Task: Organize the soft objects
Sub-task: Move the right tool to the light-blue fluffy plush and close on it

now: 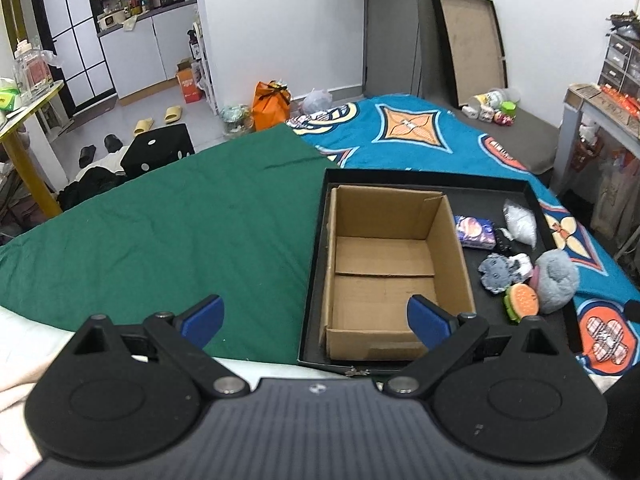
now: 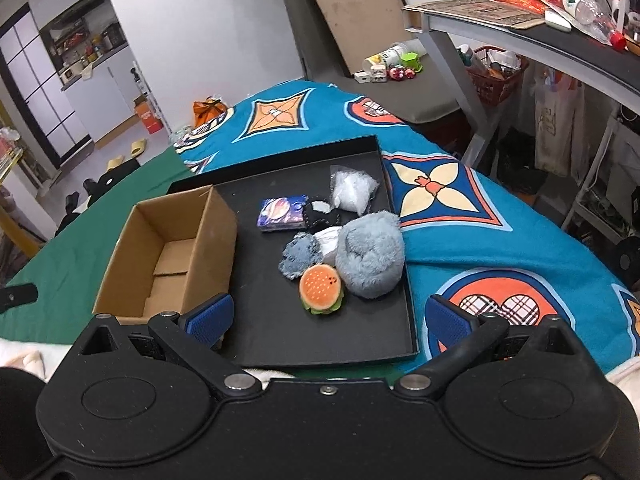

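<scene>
An empty cardboard box [image 1: 384,268] [image 2: 168,256] stands in the left part of a black tray [image 1: 440,180] [image 2: 340,340]. To its right on the tray lie a plush burger [image 1: 522,302] [image 2: 322,289], a grey fluffy toy [image 1: 558,280] [image 2: 372,258], a small blue-grey plush [image 1: 496,272] [image 2: 298,256], a purple packet [image 1: 474,232] [image 2: 282,212] and a clear bag of white filling [image 1: 520,222] [image 2: 354,190]. My left gripper [image 1: 316,320] hangs open over the box's near-left edge. My right gripper [image 2: 330,320] hangs open just in front of the burger. Both hold nothing.
The tray rests on a bed with a green sheet [image 1: 180,224] on the left and a blue patterned blanket [image 2: 500,240] on the right. A grey desk [image 2: 520,36] stands at the right. A framed board [image 1: 468,44] leans on the back wall. Slippers and bags lie on the floor.
</scene>
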A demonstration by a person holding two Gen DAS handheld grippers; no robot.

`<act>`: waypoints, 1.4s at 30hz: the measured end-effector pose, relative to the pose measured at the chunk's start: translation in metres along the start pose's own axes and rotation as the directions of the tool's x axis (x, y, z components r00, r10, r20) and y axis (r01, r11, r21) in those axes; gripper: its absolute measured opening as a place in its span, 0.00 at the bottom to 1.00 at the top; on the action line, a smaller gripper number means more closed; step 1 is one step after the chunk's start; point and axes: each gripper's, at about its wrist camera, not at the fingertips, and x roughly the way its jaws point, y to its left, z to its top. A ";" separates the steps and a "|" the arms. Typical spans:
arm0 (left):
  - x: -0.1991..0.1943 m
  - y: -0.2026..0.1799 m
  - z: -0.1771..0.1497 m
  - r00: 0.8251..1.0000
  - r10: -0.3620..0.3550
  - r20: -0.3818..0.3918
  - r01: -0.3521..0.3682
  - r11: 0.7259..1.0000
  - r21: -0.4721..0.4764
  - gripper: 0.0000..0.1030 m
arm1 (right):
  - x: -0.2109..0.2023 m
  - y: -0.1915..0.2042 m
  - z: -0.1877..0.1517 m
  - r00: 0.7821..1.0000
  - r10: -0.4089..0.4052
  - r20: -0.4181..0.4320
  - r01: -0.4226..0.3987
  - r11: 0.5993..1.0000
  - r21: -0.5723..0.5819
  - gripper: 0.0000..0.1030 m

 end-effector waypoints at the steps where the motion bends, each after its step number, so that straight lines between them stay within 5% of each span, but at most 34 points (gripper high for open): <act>1: 0.004 0.000 0.000 1.000 0.005 -0.006 -0.005 1.000 0.002 0.95 | 0.003 -0.002 0.001 1.000 -0.004 0.000 0.004 1.000 0.005 1.00; 32: 0.110 -0.006 0.015 0.970 0.083 -0.227 -0.084 0.996 0.002 0.94 | 0.100 -0.041 0.026 0.992 -0.013 -0.129 0.026 0.995 0.101 0.98; 42: 0.137 -0.011 0.017 0.959 0.121 -0.257 -0.118 0.993 0.027 0.86 | 0.137 -0.039 0.029 0.985 -0.026 -0.171 0.041 0.995 0.089 0.90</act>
